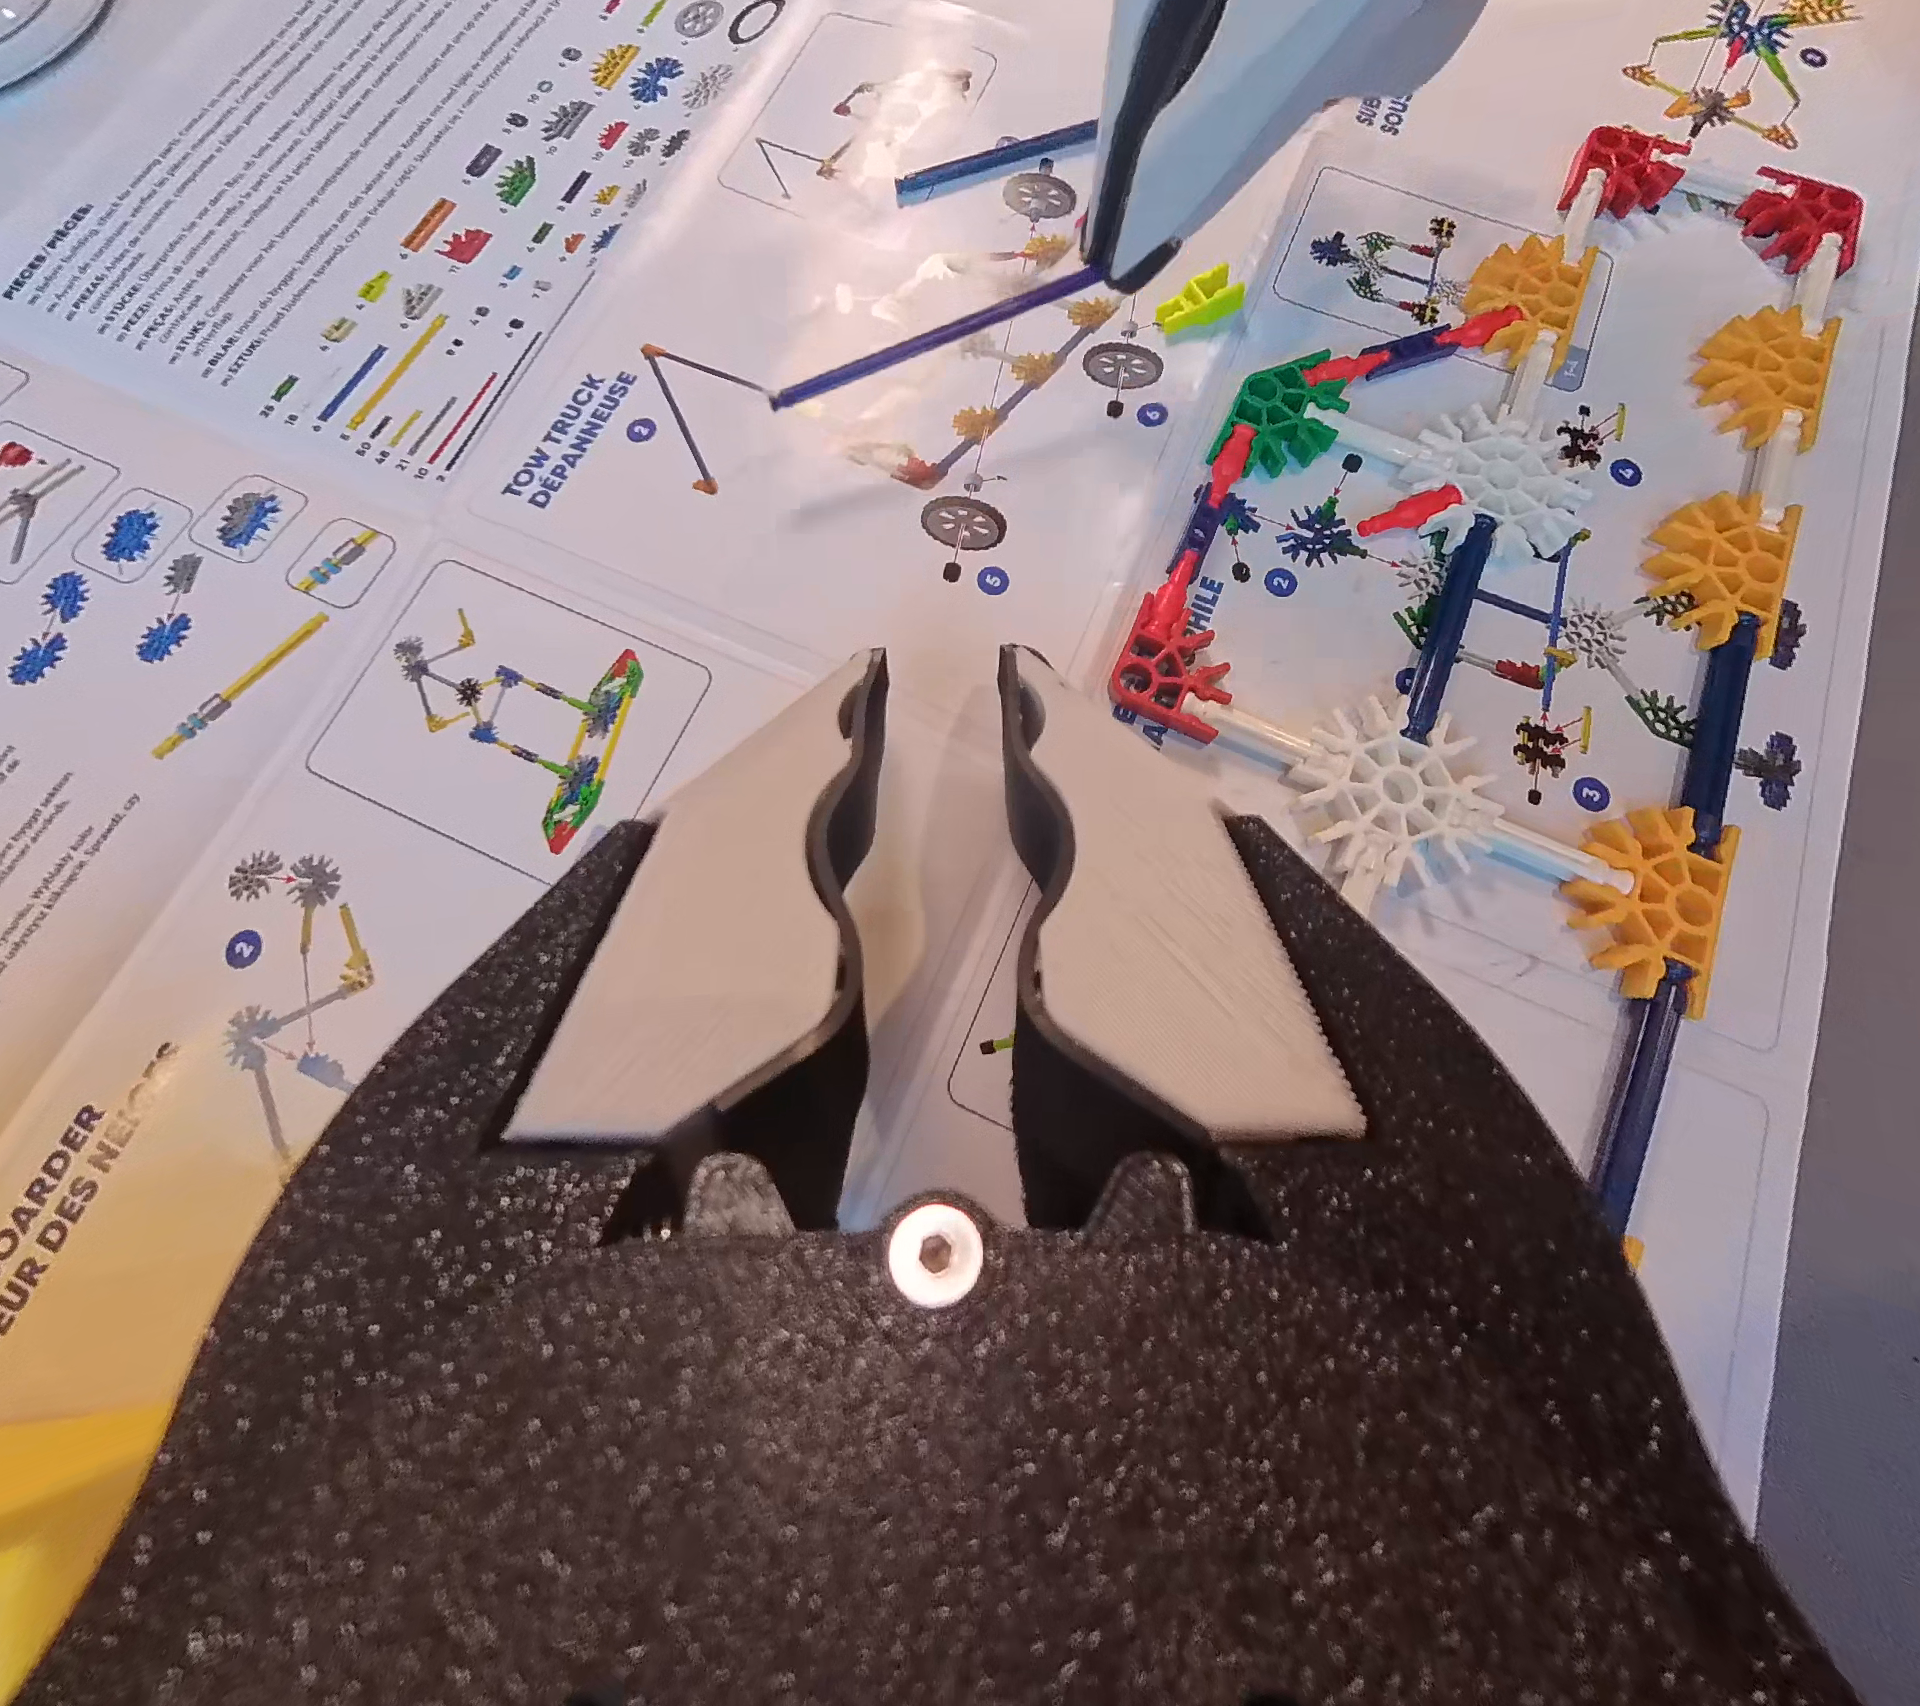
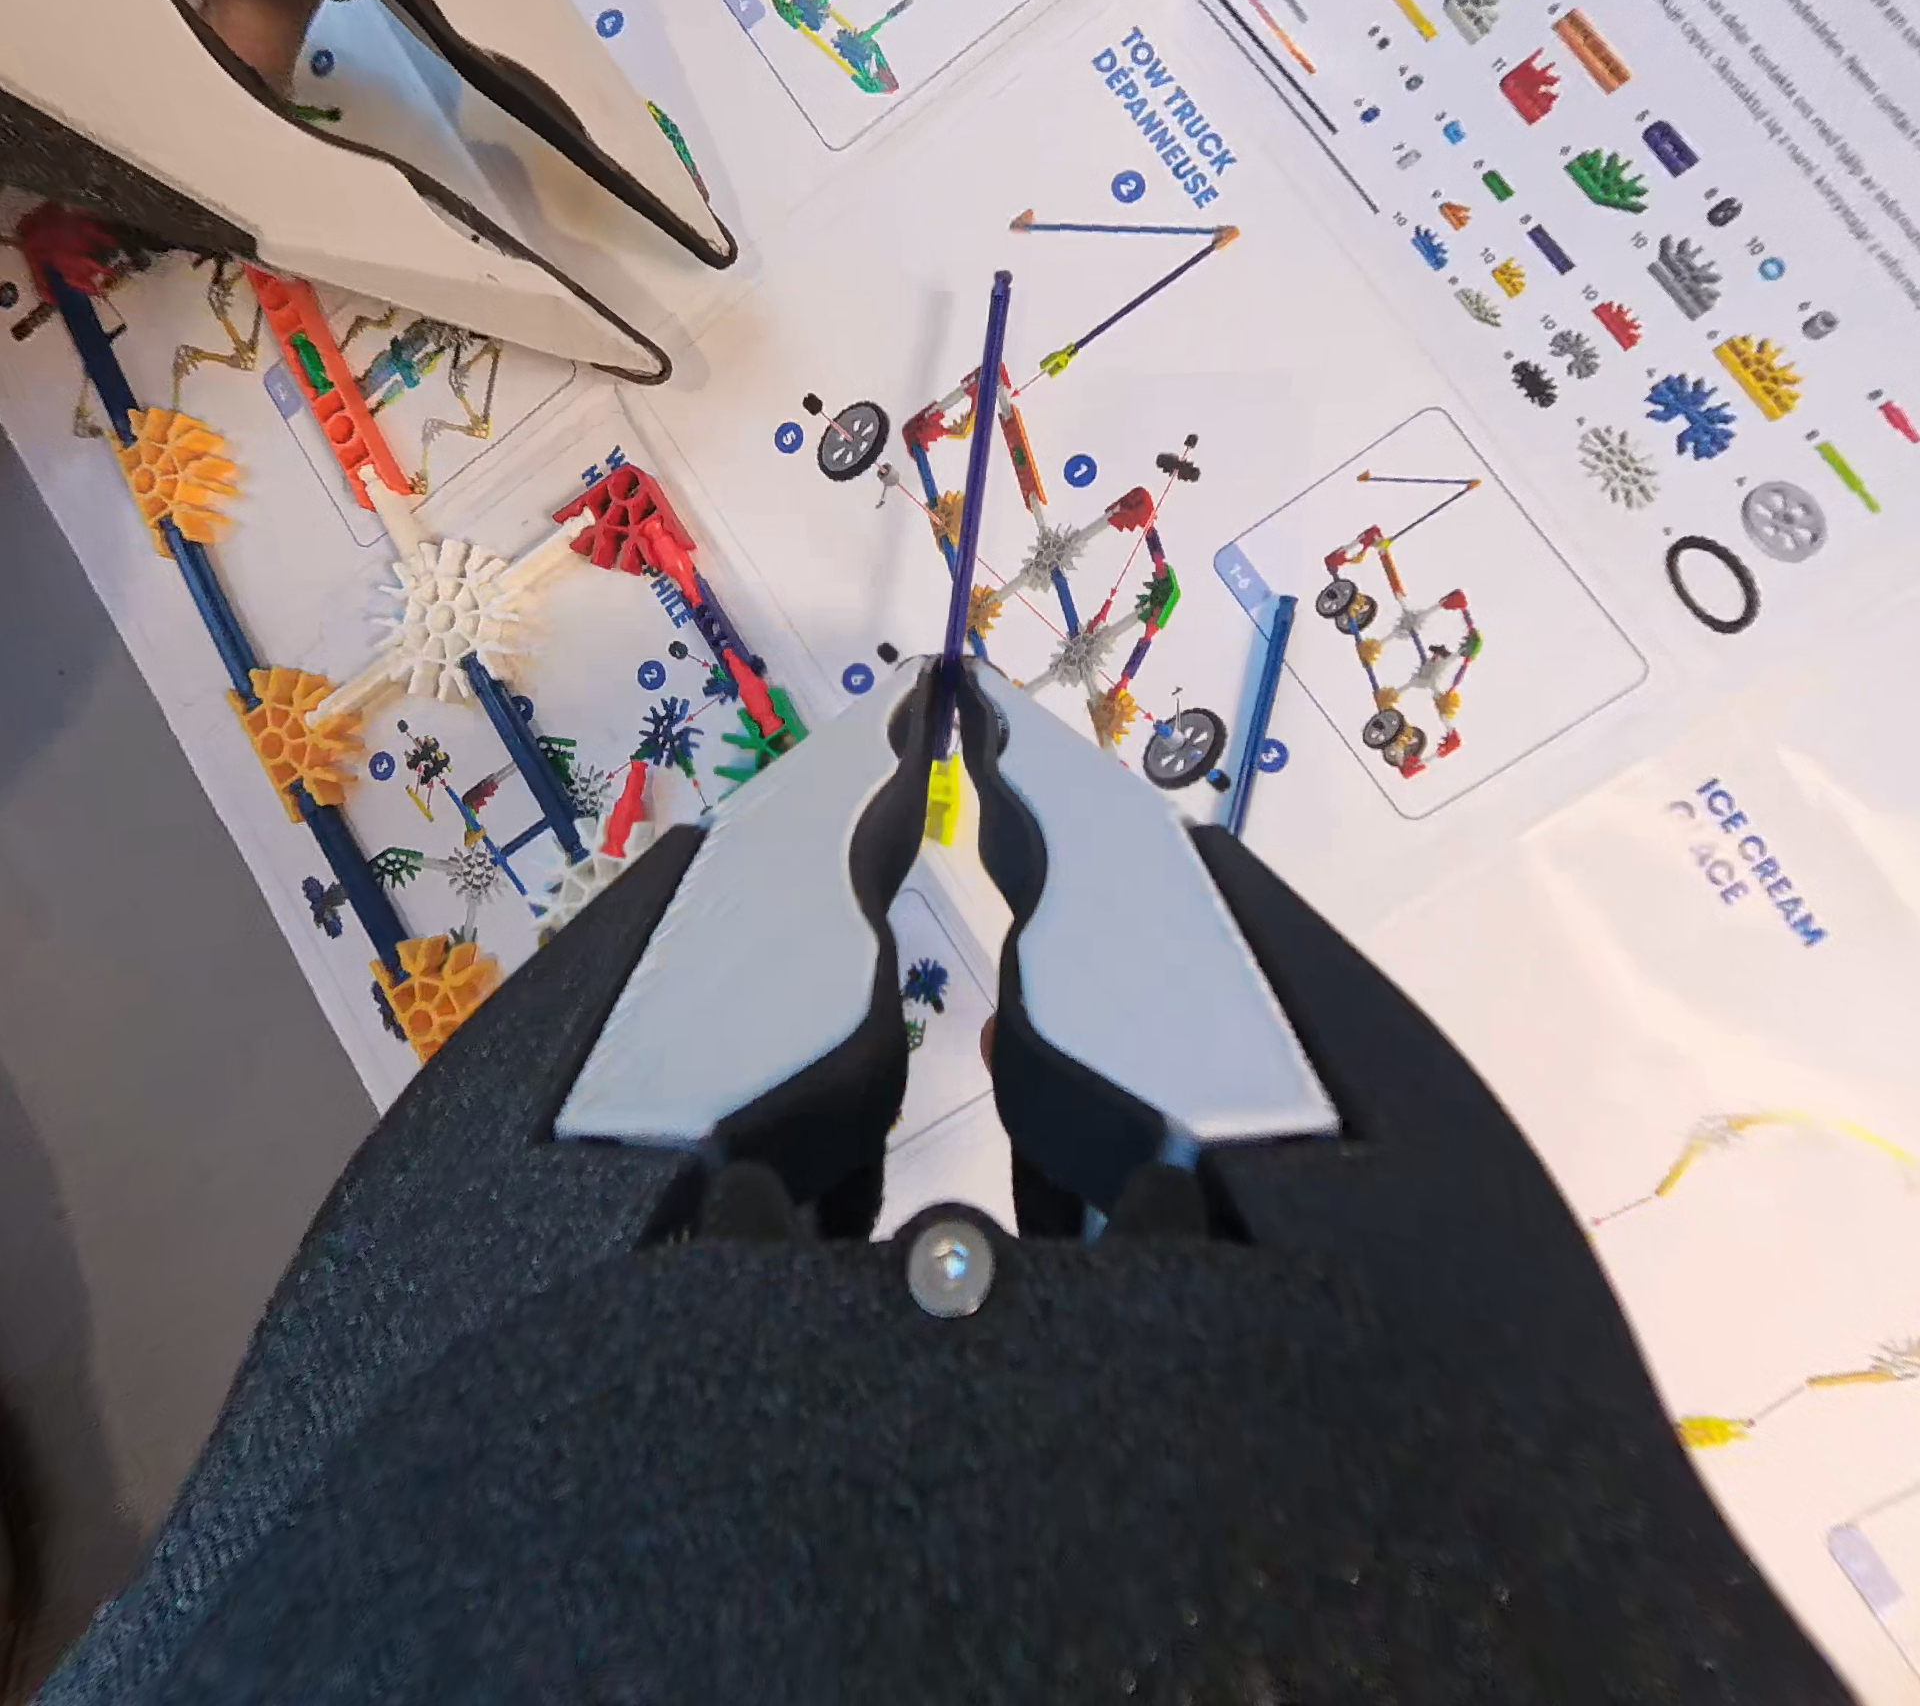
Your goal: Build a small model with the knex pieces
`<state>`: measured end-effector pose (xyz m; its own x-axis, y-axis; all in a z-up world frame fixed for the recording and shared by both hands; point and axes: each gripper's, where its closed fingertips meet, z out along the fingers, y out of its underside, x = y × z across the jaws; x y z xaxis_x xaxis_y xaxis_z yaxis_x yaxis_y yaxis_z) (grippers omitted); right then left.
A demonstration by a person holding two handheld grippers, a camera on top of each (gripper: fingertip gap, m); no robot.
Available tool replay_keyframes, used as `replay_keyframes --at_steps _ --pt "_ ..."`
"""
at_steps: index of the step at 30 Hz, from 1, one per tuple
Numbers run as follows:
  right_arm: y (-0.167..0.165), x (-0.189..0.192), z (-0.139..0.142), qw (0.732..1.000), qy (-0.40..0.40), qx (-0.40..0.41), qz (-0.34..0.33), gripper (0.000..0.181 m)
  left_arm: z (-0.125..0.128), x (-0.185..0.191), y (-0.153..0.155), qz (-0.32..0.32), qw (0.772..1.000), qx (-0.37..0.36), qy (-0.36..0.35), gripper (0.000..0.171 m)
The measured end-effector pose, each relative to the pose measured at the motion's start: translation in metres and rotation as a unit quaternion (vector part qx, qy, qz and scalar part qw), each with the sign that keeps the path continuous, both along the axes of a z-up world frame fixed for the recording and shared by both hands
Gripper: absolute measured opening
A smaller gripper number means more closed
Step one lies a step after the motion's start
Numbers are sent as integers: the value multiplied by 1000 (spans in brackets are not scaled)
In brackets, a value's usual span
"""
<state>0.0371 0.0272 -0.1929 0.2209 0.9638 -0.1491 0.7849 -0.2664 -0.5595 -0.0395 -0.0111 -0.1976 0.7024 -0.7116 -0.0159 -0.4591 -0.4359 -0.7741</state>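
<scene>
Pinching a purple rod [image 2: 971, 503], right tool [image 2: 948, 669] tilts downward.

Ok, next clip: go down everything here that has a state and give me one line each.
Left gripper: open, fingers apart, holding nothing, above the instruction sheet.
Right gripper: shut on the purple rod at one end.
Purple rod: held, pointing away from the fingers.
Yellow-green clip: loose, beside the right gripper's tips.
Blue rod: loose, lying on the sheet.
Assembled frame: partly built, lying flat.
</scene>
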Motion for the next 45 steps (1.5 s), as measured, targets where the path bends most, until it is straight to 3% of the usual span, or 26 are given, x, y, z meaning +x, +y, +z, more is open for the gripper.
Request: replay_keyframes --at_steps 22,28,33,40,45 --pt "-2 4 -17 999 5 -23 -22 3 -1 1 -1 -3 1000 -1 3 19" --pt "-3 4 -9 999 23 -25 -24 9 -1 2 -1 -4 1000 -1 4 19" --pt "-1 12 0 1000 12 0 -15 2 -1 2 0 -4 1000 0 8 19" --pt "-5 16 -8 999 -29 14 -1 0 24 23 35 -37 997 53 39 18" --pt "-4 17 -11 999 -38 7 -8 0 8 33 64 -64 996 36 57 11"
